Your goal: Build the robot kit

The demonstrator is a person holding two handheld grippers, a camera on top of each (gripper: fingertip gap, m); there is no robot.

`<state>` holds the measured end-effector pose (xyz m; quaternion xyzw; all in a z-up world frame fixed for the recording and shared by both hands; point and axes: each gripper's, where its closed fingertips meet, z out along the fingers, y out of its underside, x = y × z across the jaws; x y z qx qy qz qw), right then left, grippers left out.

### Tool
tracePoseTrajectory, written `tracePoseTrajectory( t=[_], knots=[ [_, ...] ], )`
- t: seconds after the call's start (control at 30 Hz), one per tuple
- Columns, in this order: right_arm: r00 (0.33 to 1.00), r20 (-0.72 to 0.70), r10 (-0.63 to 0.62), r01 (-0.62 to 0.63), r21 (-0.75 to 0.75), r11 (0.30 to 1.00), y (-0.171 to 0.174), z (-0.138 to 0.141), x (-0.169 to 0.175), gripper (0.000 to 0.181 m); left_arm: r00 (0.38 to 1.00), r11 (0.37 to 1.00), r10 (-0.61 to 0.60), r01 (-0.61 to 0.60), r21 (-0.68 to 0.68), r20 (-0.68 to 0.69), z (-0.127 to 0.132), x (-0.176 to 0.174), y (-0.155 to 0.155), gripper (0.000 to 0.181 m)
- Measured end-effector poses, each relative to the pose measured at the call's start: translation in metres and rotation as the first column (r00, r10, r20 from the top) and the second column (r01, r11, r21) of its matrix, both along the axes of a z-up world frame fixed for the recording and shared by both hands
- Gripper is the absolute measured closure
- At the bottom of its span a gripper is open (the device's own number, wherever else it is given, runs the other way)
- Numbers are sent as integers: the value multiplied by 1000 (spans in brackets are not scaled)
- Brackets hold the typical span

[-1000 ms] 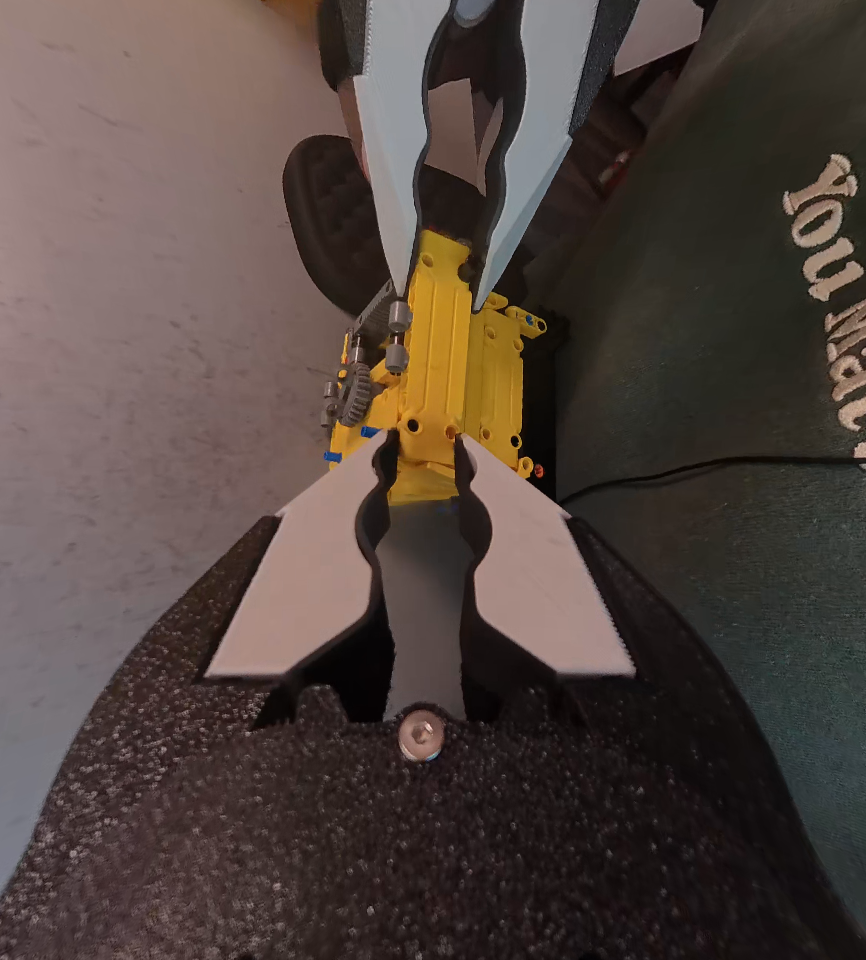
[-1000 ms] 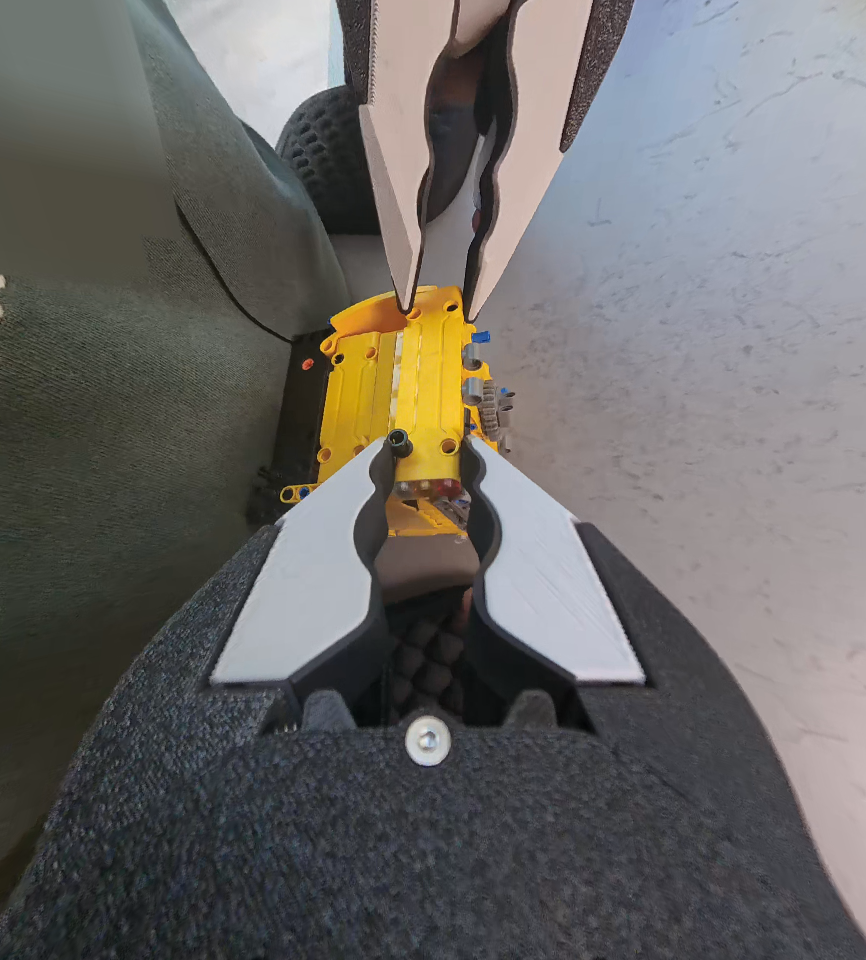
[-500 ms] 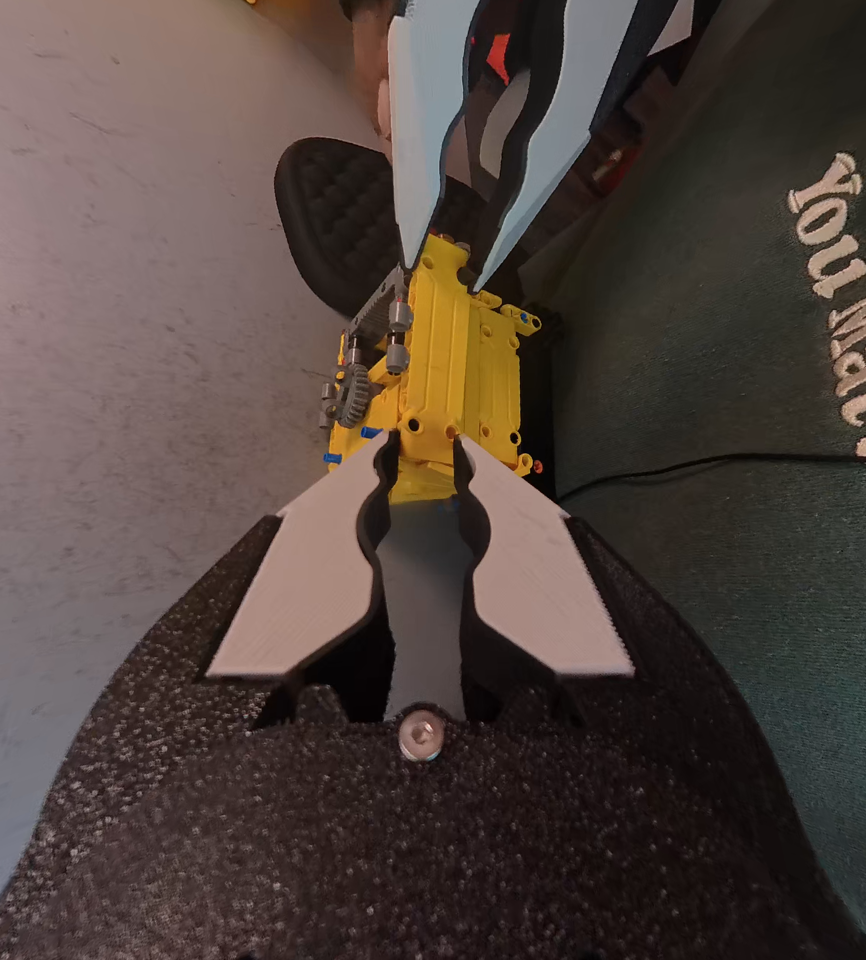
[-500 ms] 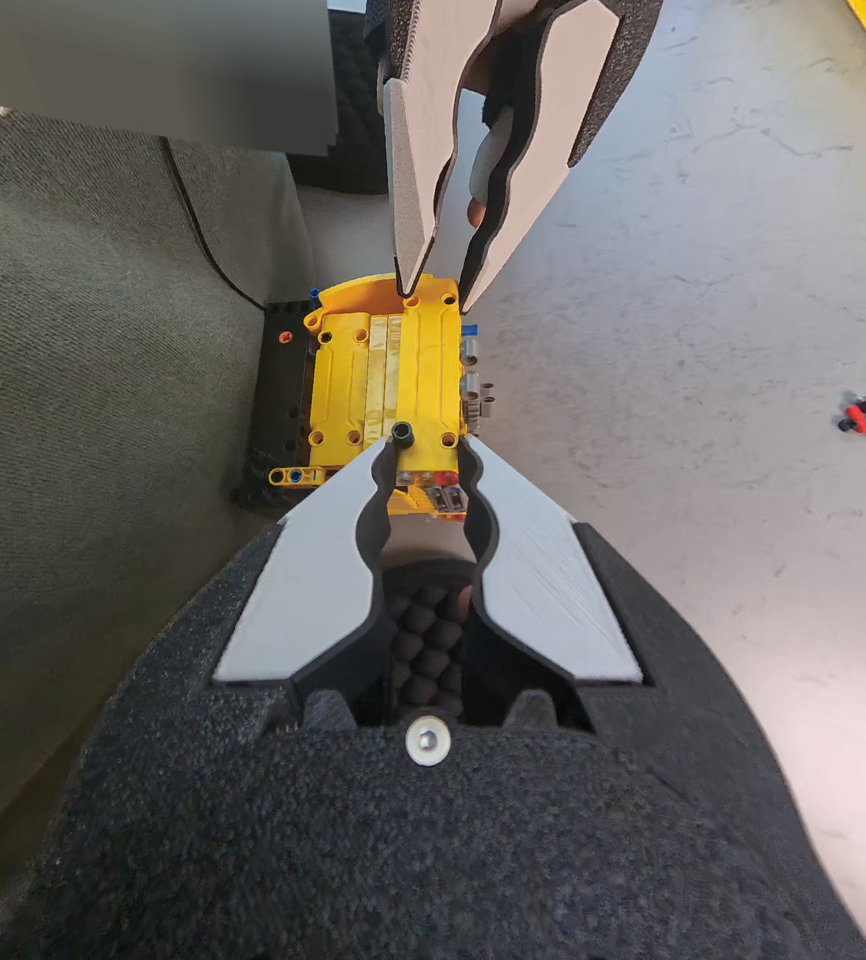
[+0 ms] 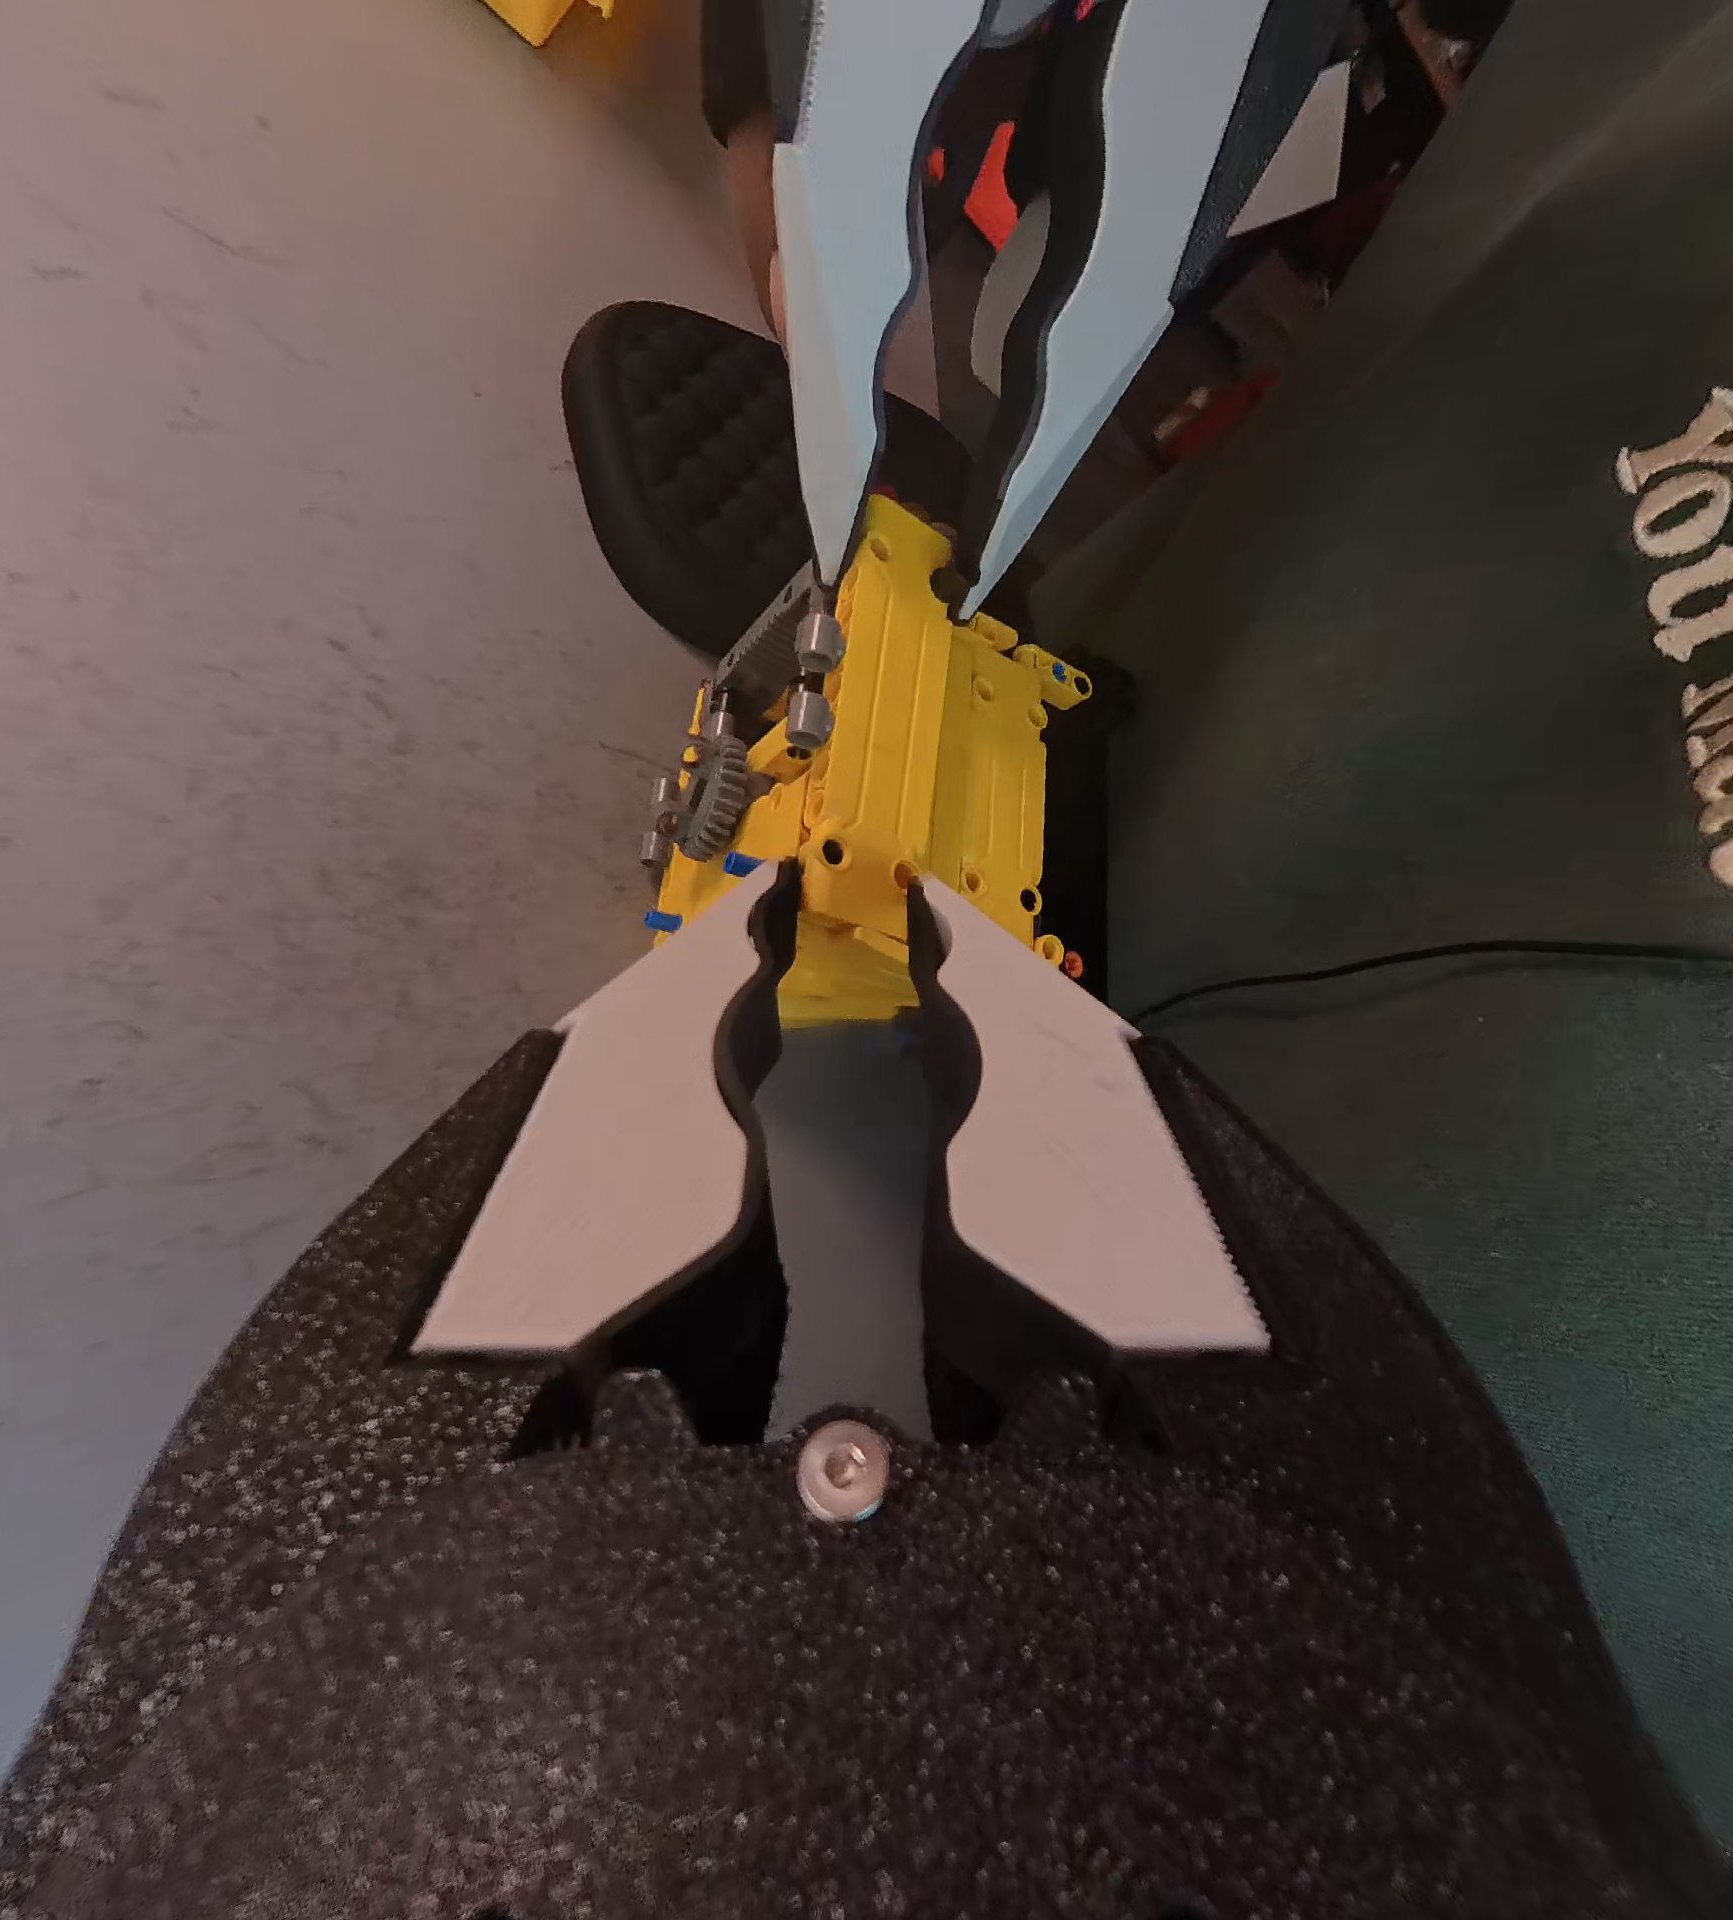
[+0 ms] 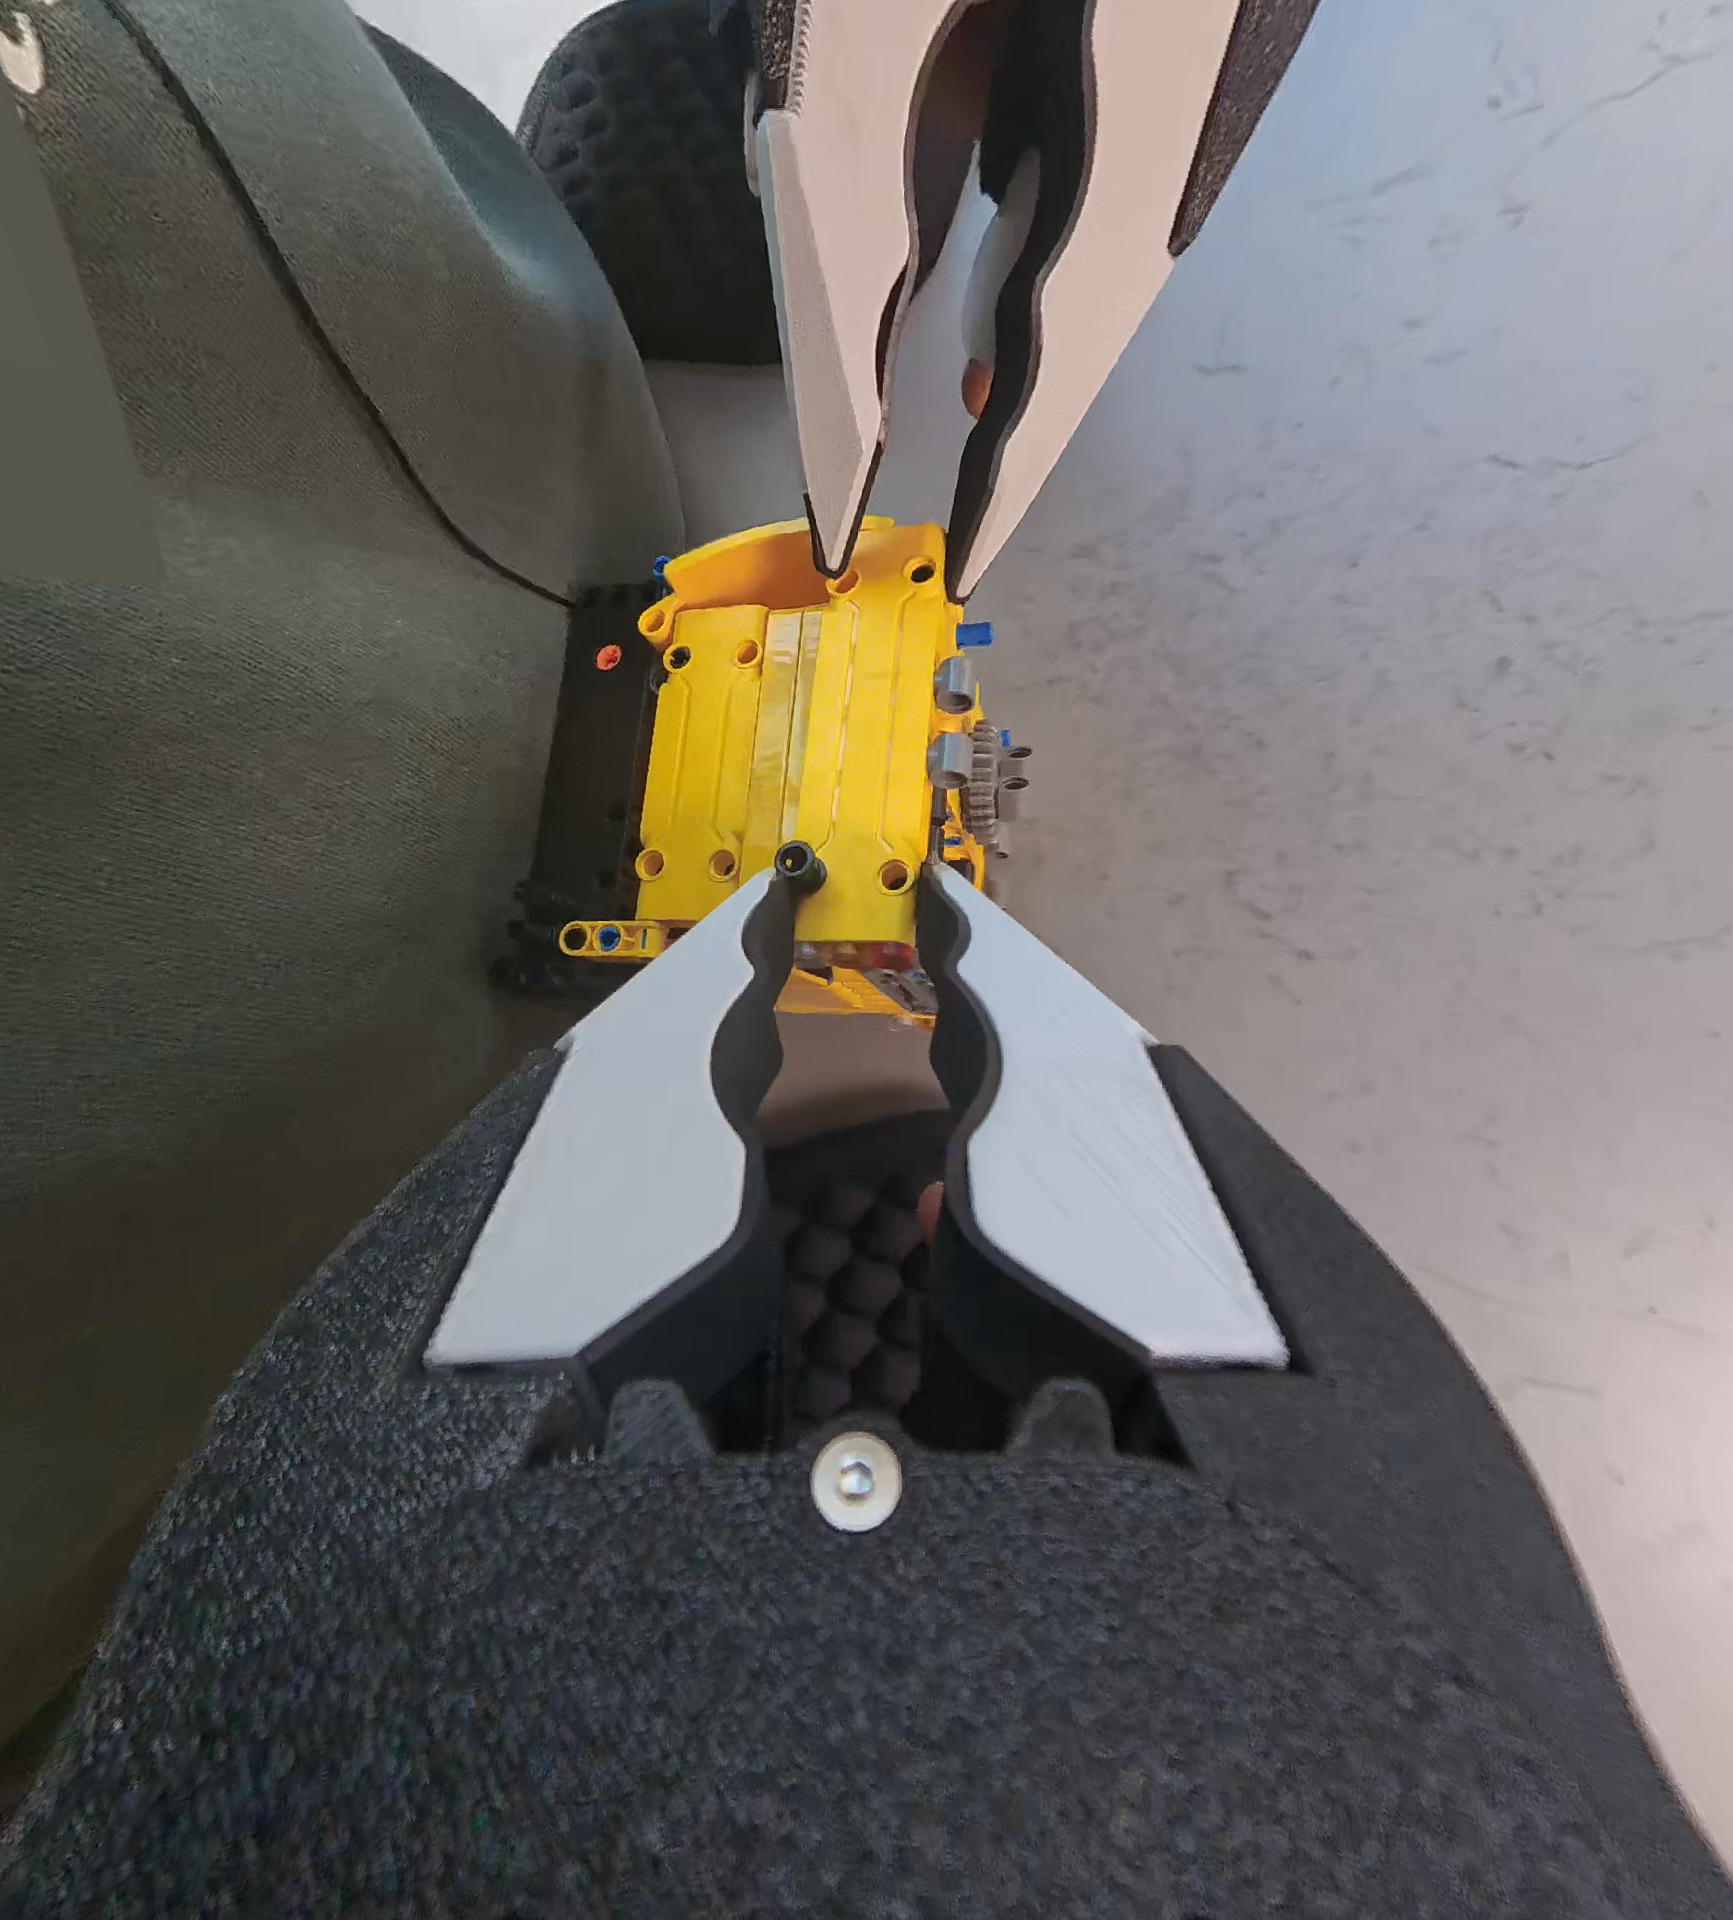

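A yellow toy-brick model with grey gears on one side is held in the air between both grippers. My left gripper is shut on its near end. The right gripper comes in from the top of the left wrist view and pinches the far end. In the right wrist view the same model sits between my right gripper, shut on its near end, and the left gripper at its far end. A black pin sticks up by my right fingertips.
A person's dark green sweatshirt fills the right of the left wrist view and the left of the right wrist view. A grey table surface lies beneath. A black tyre sits behind the model. A yellow part lies far off. One gripper's finger ends stand about 7 centimetres off the other's.
Both grippers keep their hold on the model. The views have tilted slightly; the small red parts seen on the table half a second ago are out of the right wrist view.
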<state>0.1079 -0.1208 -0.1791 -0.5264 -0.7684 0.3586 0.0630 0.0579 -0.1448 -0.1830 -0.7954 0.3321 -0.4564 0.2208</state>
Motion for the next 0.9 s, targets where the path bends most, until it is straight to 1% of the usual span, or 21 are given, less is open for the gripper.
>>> tracePoseTrajectory(
  t=[0.07,0.1,0.13,0.2,0.3,0.33,0.37,0.47,0.53,0.7,0.83,0.9],
  knots=[
    [1000,2,5,-5,12,1000,-2,0,0,158,998,996,-27,32,82,-57,0,0,-2,160],
    [1000,1,9,-9,28,1000,-1,1,-1,158,996,992,-34,44,121,-82,2,1,-2,157],
    [1000,-8,16,-16,38,999,-2,1,-2,157,995,987,-44,57,147,-86,6,3,-2,151],
    [1000,-25,18,-17,49,999,-4,2,-5,157,993,976,-53,73,203,-103,12,9,0,148],
    [999,-49,21,-17,78,997,-2,2,-8,156,971,945,-47,120,306,-235,4,12,7,151],
    [998,-64,8,-1,97,995,0,2,-9,153,962,937,-41,131,325,-270,1,11,8,156],
    [997,-79,-1,11,126,992,2,3,-10,152,956,930,-33,136,341,-291,-1,12,9,156],
    [993,-122,4,25,242,970,6,6,-8,151,951,934,-15,124,335,-308,-2,12,10,156],
    [992,-128,3,33,273,962,4,9,-6,158,951,942,-6,109,319,-309,-2,12,10,156],
    [994,-113,2,38,350,936,4,8,-5,159,945,953,1,98,287,-326,-3,13,10,156],
    [998,-56,6,13,335,942,5,6,-5,159,947,963,2,85,256,-322,-4,14,10,156],
    [1000,-15,7,-2,309,951,5,6,-5,159,960,977,6,54,207,-278,-3,14,9,157]
  ],
)
